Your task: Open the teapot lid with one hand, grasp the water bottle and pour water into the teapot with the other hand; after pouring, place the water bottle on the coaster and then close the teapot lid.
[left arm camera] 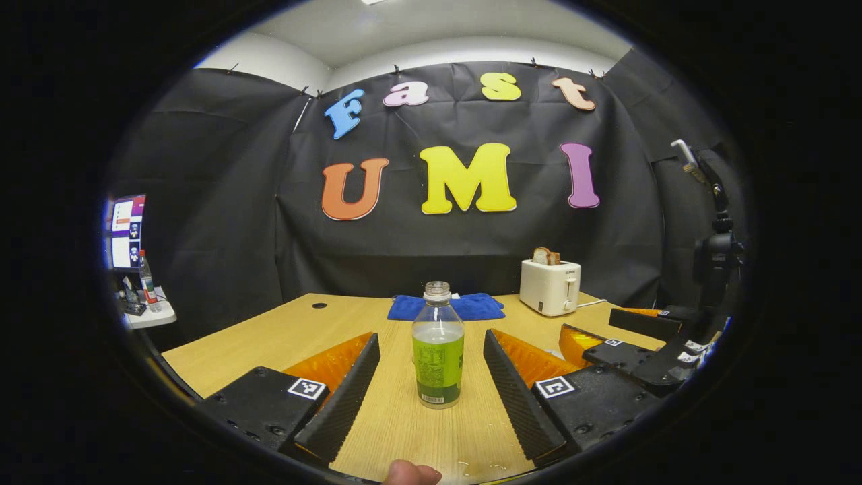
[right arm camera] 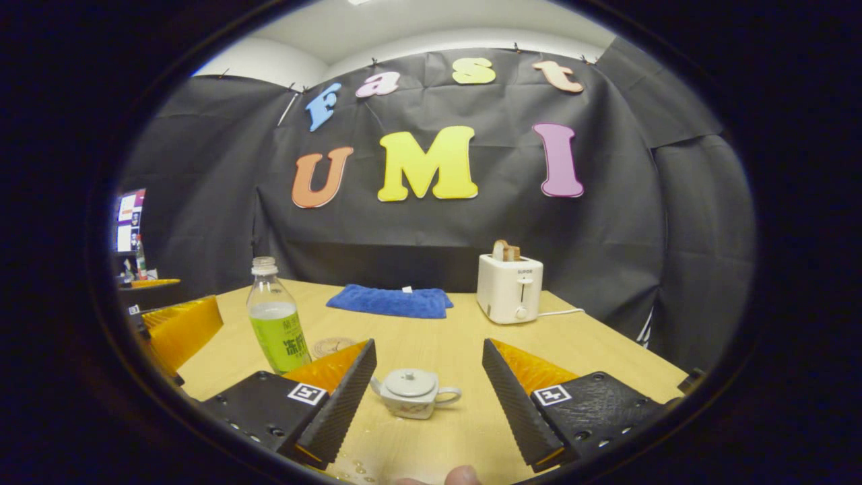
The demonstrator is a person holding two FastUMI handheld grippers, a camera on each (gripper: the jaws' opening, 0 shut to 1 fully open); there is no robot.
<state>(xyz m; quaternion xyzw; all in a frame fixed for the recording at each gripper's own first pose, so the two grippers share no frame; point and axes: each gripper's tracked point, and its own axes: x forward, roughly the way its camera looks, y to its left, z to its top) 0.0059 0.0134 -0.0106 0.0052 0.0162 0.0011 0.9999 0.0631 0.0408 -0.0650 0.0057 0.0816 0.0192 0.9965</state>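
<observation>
Both grippers' jaws gape over wooden table (right arm camera: 592, 343) bearing toaster (right arm camera: 510, 288), towel (right arm camera: 390, 301).

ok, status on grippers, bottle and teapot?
Left gripper open, lined up on water bottle, not touching. Right gripper open, teapot ahead, lid on. Coaster behind bottle. Nothing blocking.

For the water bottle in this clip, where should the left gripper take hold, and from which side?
Grip the water bottle around its labelled body, coming in level from the front. It stands upright and uncapped on the table, centred ahead of the open left gripper. The straight-sided body suits both fingers better than the narrowing neck, and a low hold probably keeps it steadier.
</observation>
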